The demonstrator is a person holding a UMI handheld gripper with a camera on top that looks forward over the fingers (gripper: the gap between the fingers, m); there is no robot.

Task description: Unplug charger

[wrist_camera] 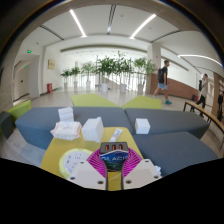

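The charger is a small black block with a blue label and orange ports on its far face. It sits between my two fingers, and both magenta pads press on its sides. My gripper is shut on it above the yellow part of the table. A white strip-like object lies just beyond the charger. I cannot tell whether the charger is plugged into anything; its underside is hidden.
White boxes stand on the table beyond the fingers. A white round disc lies left of the fingers. Potted plants line the far hall. A person walks at the right.
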